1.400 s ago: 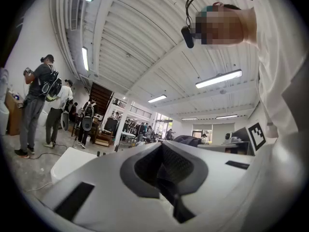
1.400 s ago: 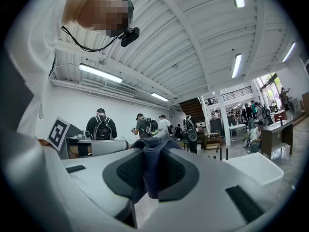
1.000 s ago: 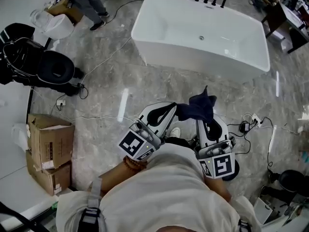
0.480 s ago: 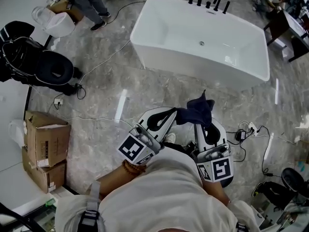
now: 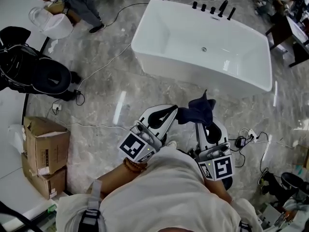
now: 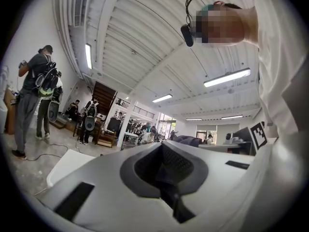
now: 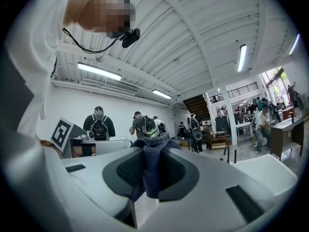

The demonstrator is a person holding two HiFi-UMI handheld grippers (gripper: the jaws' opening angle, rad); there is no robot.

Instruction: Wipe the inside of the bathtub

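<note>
Little has changed: the dark blue cloth (image 5: 198,109) stays pinched in the closed left gripper (image 5: 170,114) and right gripper (image 5: 203,123), well apart from the white rectangular bathtub (image 5: 183,69), so wiping has not begun.

No readable text, labels or numbers anywhere

A grey veined marble floor (image 5: 159,88) crossed by loose cables (image 5: 105,63), with cardboard boxes (image 5: 46,144) stacked at lower left and a dark table (image 5: 291,33) at upper right, lies under a white ribbed ceiling (image 6: 145,33) hung with strip lights (image 6: 227,77), a staircase (image 7: 199,104) rising at the far wall.
</note>
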